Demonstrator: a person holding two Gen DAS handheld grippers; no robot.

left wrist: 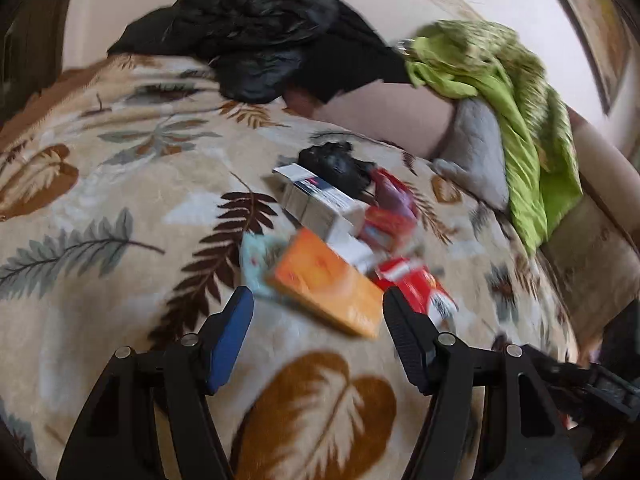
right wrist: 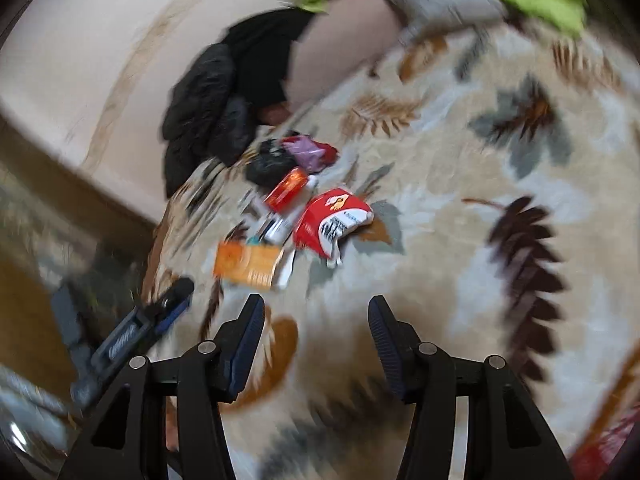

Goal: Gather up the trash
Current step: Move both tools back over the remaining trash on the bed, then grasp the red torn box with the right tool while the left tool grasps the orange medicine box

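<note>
Over a leaf-print blanket (left wrist: 120, 184), left wrist view: left gripper (left wrist: 318, 300) spread abt halfway, nothing pinched; an orange box (left wrist: 328, 284) lies on the blanket between and just past its tips, whether they touch it can't tell (blur). Behind it the trash pile: white box (left wrist: 316, 200), red packet (left wrist: 420, 288), small black bag (left wrist: 332, 160). Black jacket (left wrist: 256, 36) and green cloth (left wrist: 504, 92) farther back.

Right wrist view: right gripper (right wrist: 316, 308) jaws apart and opening, empty, above bare blanket near the orange box (right wrist: 248, 264) and red packet (right wrist: 332, 224). Left gripper (right wrist: 160, 312) shows at lower left.
</note>
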